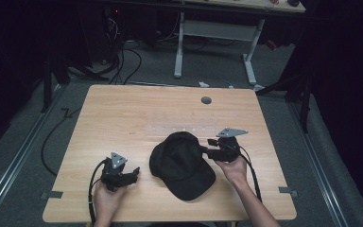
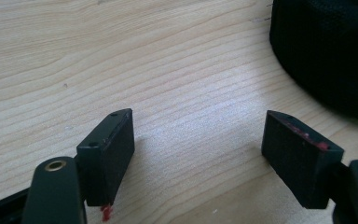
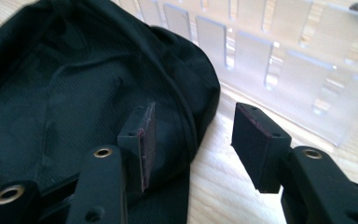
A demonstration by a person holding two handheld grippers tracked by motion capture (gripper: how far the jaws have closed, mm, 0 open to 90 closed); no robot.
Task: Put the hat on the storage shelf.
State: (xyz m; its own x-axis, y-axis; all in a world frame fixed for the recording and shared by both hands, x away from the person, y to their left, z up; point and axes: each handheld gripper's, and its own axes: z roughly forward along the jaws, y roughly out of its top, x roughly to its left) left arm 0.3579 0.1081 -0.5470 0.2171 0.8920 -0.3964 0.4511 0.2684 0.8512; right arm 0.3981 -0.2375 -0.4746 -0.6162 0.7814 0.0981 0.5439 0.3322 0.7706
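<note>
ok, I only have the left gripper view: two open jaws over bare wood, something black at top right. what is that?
Observer: A black cap, lying mid-table with its brim toward the person.
Operator: Is the other gripper on it?
Observer: The right gripper is at the cap's back edge, jaws apart, one jaw over the fabric, not clamped.
Operator: Anything behind the cap?
Observer: A clear slotted rack lies flat on the table just beyond it.
</note>
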